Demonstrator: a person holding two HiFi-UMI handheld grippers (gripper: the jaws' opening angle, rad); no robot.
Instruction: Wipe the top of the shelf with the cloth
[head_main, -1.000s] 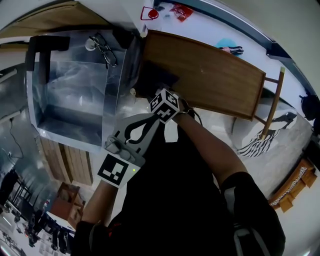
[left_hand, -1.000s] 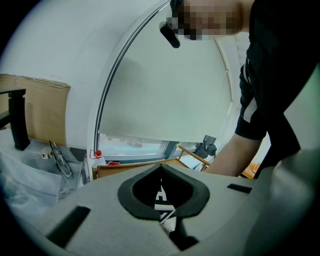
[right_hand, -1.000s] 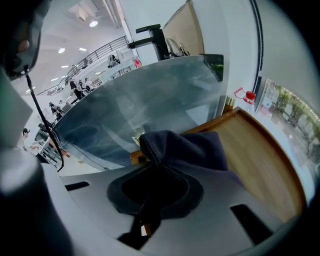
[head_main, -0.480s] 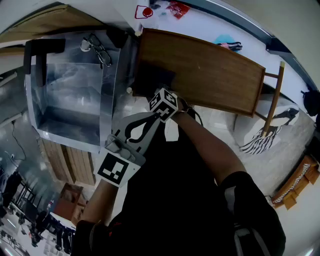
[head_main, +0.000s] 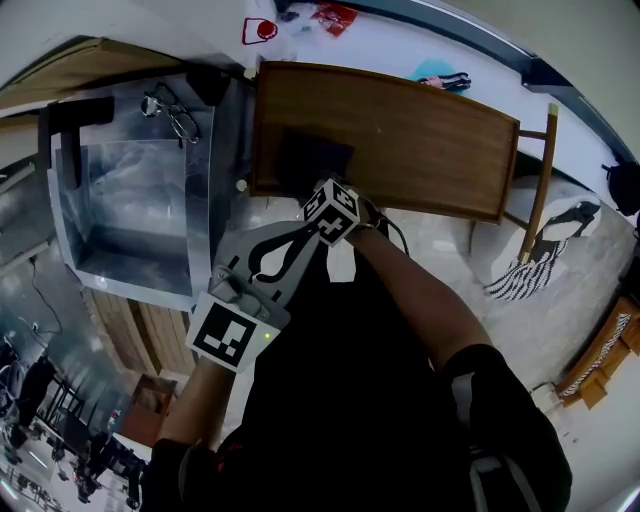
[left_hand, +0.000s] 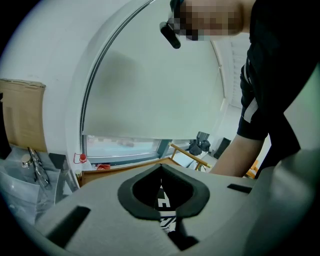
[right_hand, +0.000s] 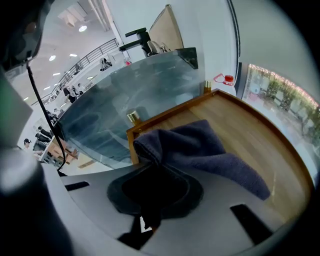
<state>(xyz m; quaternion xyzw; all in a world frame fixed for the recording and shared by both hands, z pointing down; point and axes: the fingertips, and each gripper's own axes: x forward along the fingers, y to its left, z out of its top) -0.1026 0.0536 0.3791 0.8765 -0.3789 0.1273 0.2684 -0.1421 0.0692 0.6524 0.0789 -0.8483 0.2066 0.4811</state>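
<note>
The left gripper (left_hand: 161, 169) is held back from the shelf (head_main: 420, 130), jaws pressed together on nothing. The cloth (right_hand: 200, 150) is dark grey-blue, soft and bunched. It is laid on the wooden top near its left end and pinched by the right gripper (right_hand: 156, 166). Its fuzzy folds are seen only in the right gripper view.

From my end, the cloth (head_main: 316, 160) lies on the shelf's (head_main: 420, 140) near left corner, its near edge pinched in my right gripper (right_hand: 152, 167). The tub (head_main: 75, 240) stands left of the shelf. My left gripper (head_main: 300, 235) sits just behind the right.
</note>
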